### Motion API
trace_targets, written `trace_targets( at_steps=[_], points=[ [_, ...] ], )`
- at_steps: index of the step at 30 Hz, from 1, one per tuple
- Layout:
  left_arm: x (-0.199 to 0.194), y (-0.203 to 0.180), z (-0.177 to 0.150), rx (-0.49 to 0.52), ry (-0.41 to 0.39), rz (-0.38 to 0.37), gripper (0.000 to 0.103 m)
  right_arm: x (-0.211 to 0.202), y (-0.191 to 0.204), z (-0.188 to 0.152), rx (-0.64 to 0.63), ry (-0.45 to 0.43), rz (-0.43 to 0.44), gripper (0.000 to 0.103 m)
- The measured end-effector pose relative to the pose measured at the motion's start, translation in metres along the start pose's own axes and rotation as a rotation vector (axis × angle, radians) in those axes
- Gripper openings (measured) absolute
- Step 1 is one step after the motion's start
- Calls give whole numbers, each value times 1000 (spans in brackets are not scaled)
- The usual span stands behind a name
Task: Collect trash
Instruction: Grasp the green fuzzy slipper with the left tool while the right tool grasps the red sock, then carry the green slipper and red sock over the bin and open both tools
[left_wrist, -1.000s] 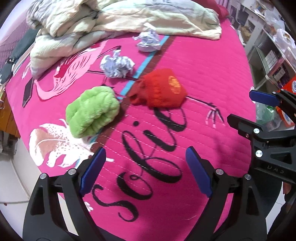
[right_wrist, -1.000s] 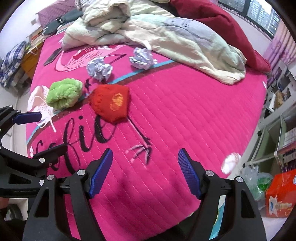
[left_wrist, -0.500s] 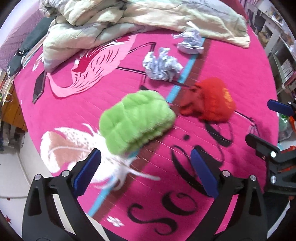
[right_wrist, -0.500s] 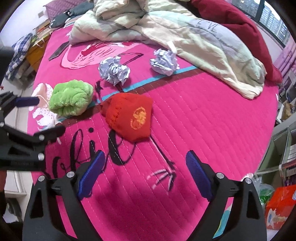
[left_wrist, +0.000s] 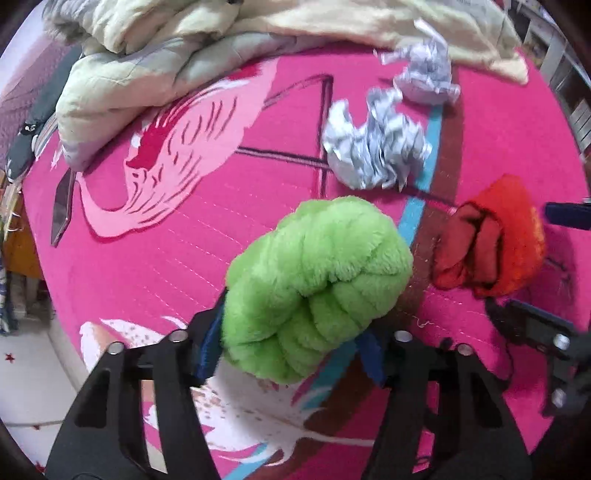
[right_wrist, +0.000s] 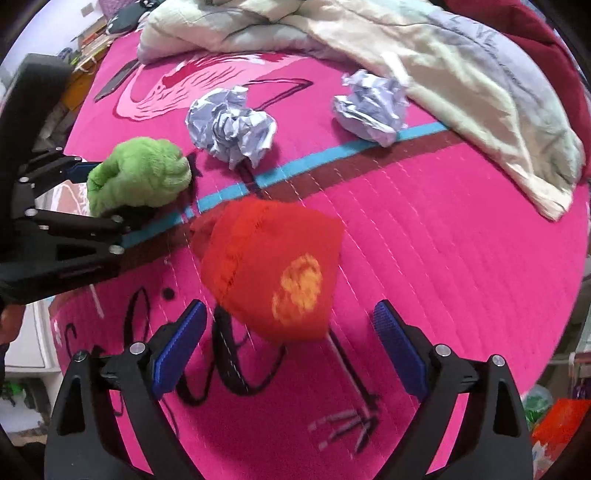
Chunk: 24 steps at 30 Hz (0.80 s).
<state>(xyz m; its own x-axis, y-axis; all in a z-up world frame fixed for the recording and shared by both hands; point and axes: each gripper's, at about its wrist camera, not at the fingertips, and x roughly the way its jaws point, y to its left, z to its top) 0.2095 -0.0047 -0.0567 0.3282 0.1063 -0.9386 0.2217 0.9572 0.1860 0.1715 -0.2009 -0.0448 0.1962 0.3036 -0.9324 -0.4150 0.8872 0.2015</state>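
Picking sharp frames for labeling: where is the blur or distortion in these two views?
Left wrist: crumpled paper streaked with motion blur, green plush fairly sharp. Right wrist: red knit item smeared; its own tongs crisp. Both views: fisheye bends the pink bedspread edges.

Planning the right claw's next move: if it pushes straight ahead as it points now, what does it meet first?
Most likely the red knitted bundle, lying just ahead between the open right claw fingers; depth is uncertain.
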Motion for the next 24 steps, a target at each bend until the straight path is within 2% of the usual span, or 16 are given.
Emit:
trace_targets(
  at_steps=[3,8,9,10,12,13,14,17,20,24],
  points=[
    [1,3,0,-8,5,-24,60,9,4,9,-21,5,4,88],
    [5,-6,4,47,-33,-17,76,28,9,21,-40,12,-25,87],
    [6,-9,5,50,-37,-14,76,29,10,21,-47,2,-32,86],
    [8,-10,6,53,-38,-6,75,30,10,22,-43,-4,-35,83],
    [9,-10,9,52,-50,9,58,26,11,22,-42,-17,-30,62],
    [7,-10,10,57,-53,9,43,23,12,22,-42,-20,-20,59],
    [2,-10,10,61,-57,-8,37,19,12,20,-40,-24,-20,54],
    [-10,-6,6,45,-70,-62,34,11,10,14,-20,-19,-9,51],
    [-20,-9,-4,46,-82,-77,34,3,8,3,-6,-27,5,50],
    [-31,-14,-22,48,-58,-115,35,-11,8,-15,3,-24,14,50]
  ],
)
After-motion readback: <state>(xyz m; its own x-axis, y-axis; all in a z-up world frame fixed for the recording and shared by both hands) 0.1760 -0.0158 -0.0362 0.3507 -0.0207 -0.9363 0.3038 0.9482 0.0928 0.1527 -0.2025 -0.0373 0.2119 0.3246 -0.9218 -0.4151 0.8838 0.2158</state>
